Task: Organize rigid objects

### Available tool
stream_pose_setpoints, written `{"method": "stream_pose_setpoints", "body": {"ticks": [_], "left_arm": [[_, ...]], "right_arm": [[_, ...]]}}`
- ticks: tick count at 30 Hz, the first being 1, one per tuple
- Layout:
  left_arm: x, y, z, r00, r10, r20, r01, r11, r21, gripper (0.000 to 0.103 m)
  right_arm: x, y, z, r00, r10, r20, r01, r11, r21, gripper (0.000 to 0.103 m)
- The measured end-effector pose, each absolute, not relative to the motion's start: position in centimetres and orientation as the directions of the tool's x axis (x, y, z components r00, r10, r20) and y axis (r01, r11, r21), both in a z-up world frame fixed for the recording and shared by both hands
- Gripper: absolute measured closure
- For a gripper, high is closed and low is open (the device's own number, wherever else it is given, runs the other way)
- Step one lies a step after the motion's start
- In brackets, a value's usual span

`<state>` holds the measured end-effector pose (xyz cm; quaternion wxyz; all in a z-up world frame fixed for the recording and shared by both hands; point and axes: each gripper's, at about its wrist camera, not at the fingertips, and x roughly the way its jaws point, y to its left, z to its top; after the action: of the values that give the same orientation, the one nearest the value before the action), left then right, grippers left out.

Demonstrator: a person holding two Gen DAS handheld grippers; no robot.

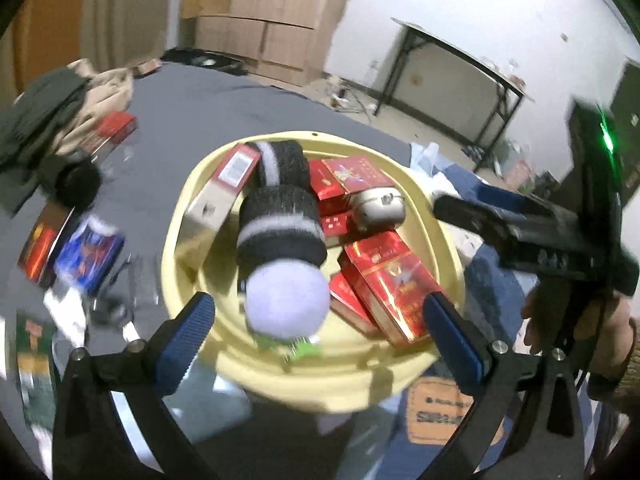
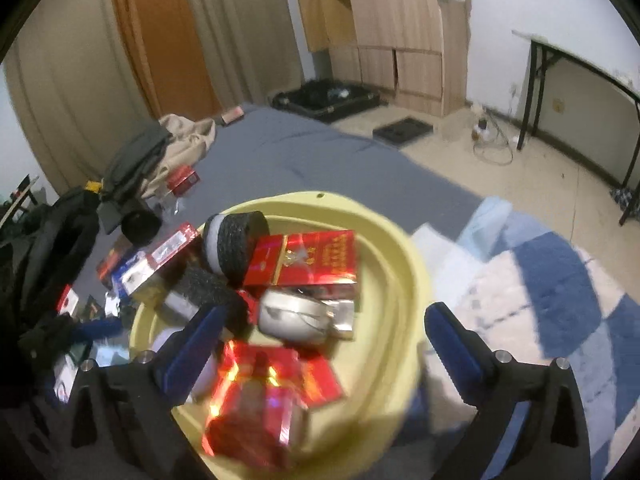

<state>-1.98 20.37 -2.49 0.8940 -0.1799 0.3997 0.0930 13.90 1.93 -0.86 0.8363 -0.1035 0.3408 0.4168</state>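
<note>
Blue-padded left gripper (image 1: 318, 334) and right gripper (image 2: 324, 344) both gape wide, holding nothing; each hangs just above the pale yellow plastic basin (image 1: 304, 376); its glossy red cardboard boxes (image 1: 394, 280) lie nearer the right gripper, long axes pointing outward.

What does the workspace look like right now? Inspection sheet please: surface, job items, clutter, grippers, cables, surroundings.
Surface: grey bedsheet, with a blue-and-white checked blanket at one side.
Job's things: yellow basin holding red boxes, two rolled black-and-white socks, a silver case.
Clutter: loose boxes and piled clothes on the sheet beside the basin.
Grippers: left gripper open over the basin; right gripper open over the basin; nothing between either pair of jaws.
Cables: tangle on the floor near the wall.
Surroundings: wooden wardrobe, folding table, curtain.
</note>
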Motion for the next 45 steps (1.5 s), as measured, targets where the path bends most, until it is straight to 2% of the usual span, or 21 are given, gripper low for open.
{"method": "stream_pose_setpoints", "body": {"ticks": [4, 10, 13, 19, 21, 22, 45], "left_arm": [[-4.8, 17.2, -3.6, 0.668, 0.051, -0.743, -0.365, 0.892, -0.267, 0.0], [-5.3, 12.6, -8.9, 0.565, 0.06, -0.823, -0.375, 0.907, -0.191, 0.0], [-4.6, 11.8, -10.5, 0.55, 0.115, -0.827, -0.398, 0.907, -0.139, 0.0], [-2.4, 12.5, -11.1, 0.55, 0.246, -0.798, -0.478, 0.876, -0.059, 0.0], [-2.2, 12.5, -11.5, 0.537, 0.258, -0.803, -0.488, 0.871, -0.046, 0.0], [-2.2, 12.5, -11.5, 0.539, 0.263, -0.8, -0.488, 0.872, -0.042, 0.0], [-1.9, 12.7, -11.5, 0.542, 0.27, -0.796, -0.495, 0.868, -0.043, 0.0]], "right_arm": [[11.7, -2.6, -2.5, 0.449, 0.599, -0.663, -0.801, 0.599, -0.001, 0.0], [8.5, -6.3, -8.8, 0.416, 0.493, -0.764, -0.847, 0.516, -0.128, 0.0], [7.9, -6.5, -10.4, 0.437, 0.483, -0.759, -0.839, 0.523, -0.151, 0.0], [8.0, -5.1, -9.6, 0.472, 0.526, -0.708, -0.826, 0.544, -0.146, 0.0], [8.2, -3.6, -10.7, 0.477, 0.463, -0.747, -0.822, 0.537, -0.192, 0.001], [8.3, -3.9, -10.8, 0.47, 0.482, -0.74, -0.824, 0.541, -0.171, 0.0], [8.6, -3.9, -10.9, 0.459, 0.497, -0.736, -0.828, 0.54, -0.151, 0.0]]}}
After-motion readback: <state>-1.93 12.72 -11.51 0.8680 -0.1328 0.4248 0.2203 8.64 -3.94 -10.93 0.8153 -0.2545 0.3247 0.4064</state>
